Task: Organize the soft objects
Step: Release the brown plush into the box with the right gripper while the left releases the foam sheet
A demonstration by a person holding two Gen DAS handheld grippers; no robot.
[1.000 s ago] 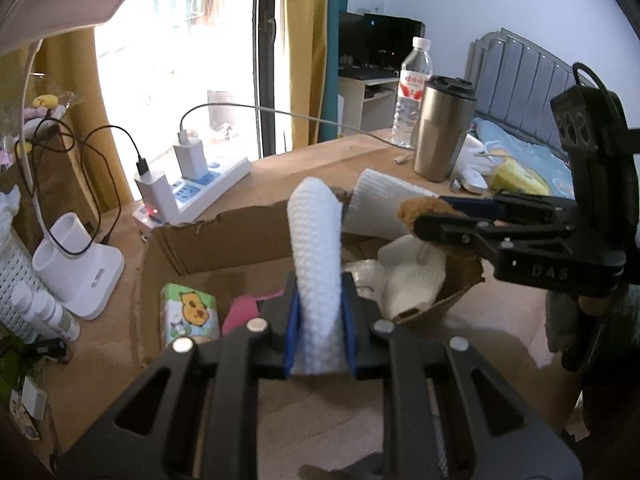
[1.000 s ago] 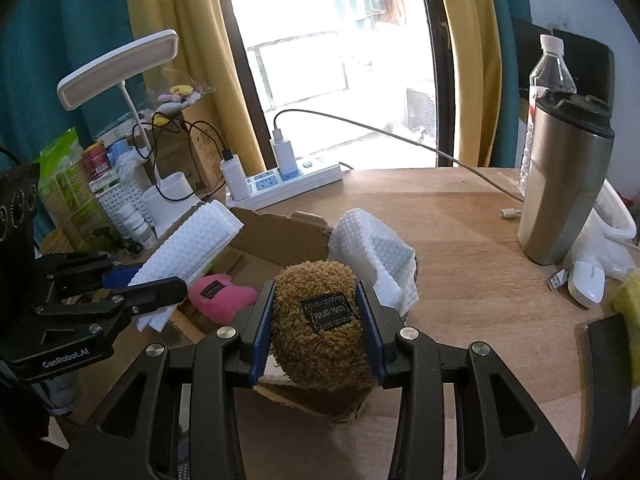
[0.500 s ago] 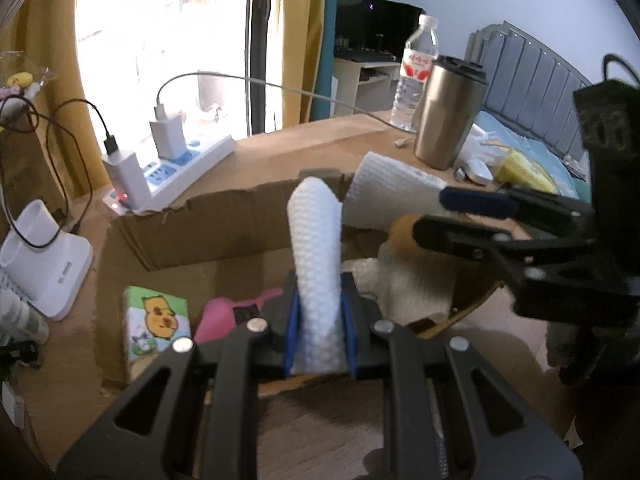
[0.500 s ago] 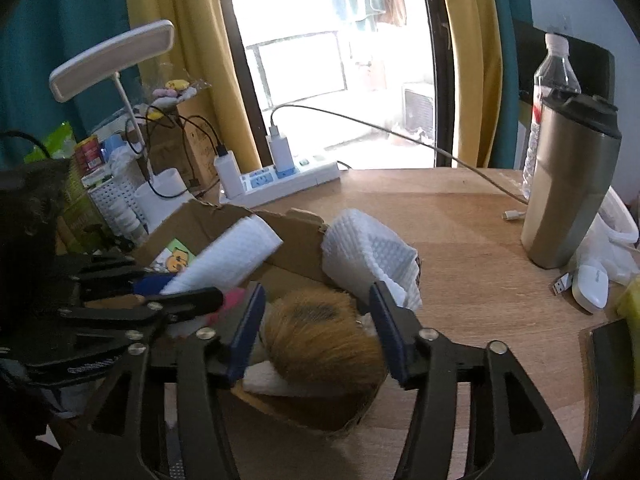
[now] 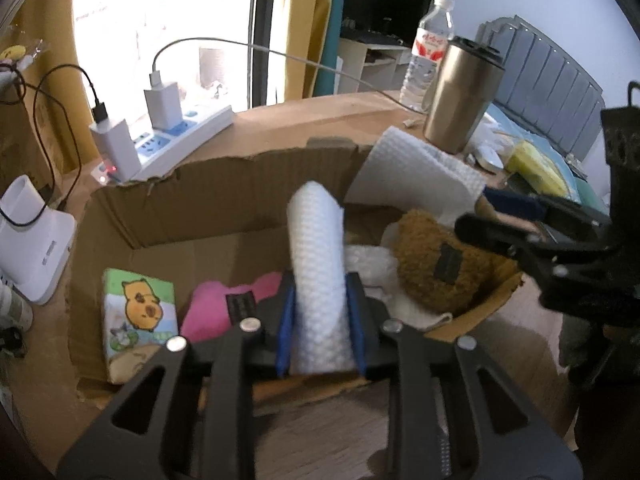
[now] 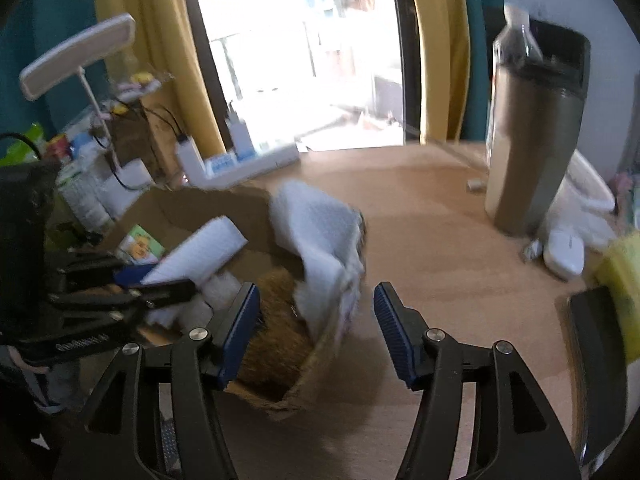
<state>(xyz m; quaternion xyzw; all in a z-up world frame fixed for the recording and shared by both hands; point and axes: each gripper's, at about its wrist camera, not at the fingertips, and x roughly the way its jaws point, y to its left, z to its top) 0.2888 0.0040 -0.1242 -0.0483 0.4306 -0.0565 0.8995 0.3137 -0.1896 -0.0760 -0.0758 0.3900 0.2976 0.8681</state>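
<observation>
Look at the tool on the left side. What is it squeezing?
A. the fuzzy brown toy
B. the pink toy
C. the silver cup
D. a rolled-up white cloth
D. The left tool is shut on the rolled white cloth, which stands up between its blue pads over the cardboard box; the brown plush toy and pink toy lie loose in the box.

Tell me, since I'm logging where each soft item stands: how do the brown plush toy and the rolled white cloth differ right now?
The brown plush toy lies loose in the cardboard box, while the rolled white cloth is clamped upright in the left gripper. The plush is round and fuzzy; the cloth is a tall waffle-textured roll. The open right gripper has the plush outside its fingers. Both are soft and over the same box.
</observation>
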